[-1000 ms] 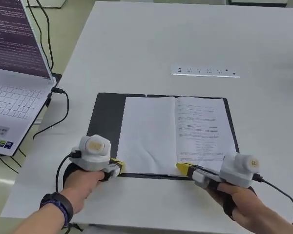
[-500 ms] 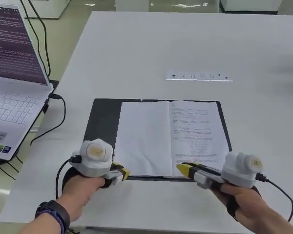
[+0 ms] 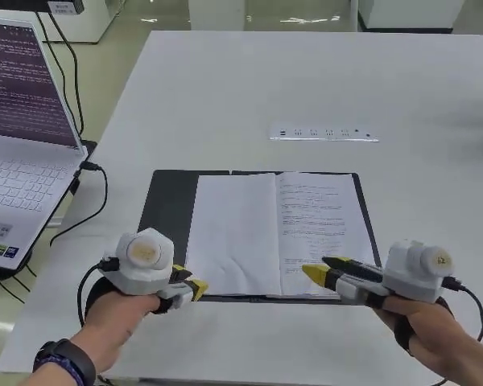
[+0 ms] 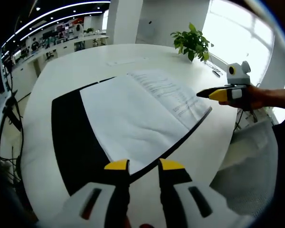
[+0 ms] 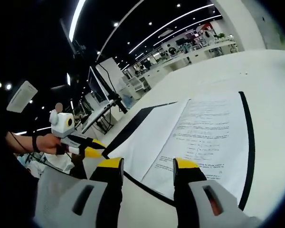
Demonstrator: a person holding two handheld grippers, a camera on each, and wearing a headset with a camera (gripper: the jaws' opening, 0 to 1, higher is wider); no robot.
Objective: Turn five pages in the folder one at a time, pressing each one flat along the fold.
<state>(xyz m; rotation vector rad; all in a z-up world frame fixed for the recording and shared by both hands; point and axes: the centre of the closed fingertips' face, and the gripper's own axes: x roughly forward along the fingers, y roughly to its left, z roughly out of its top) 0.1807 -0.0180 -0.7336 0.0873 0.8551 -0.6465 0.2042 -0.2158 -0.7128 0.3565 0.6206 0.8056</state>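
Folder (image 3: 167, 211) lies open; its thin, floppy page (image 3: 322, 229) probably lifts best at the near corner. Left gripper (image 4: 144, 165) and right gripper (image 5: 148, 164) gape, empty.

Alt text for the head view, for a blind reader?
An open folder lies on a white table, blank page left, printed page right, with the left gripper and right gripper open at its near edge. A laptop sits far left.

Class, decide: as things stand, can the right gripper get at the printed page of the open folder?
Probably yes: the right gripper hovers at the near edge of the printed page, jaws apart, nothing in the way.
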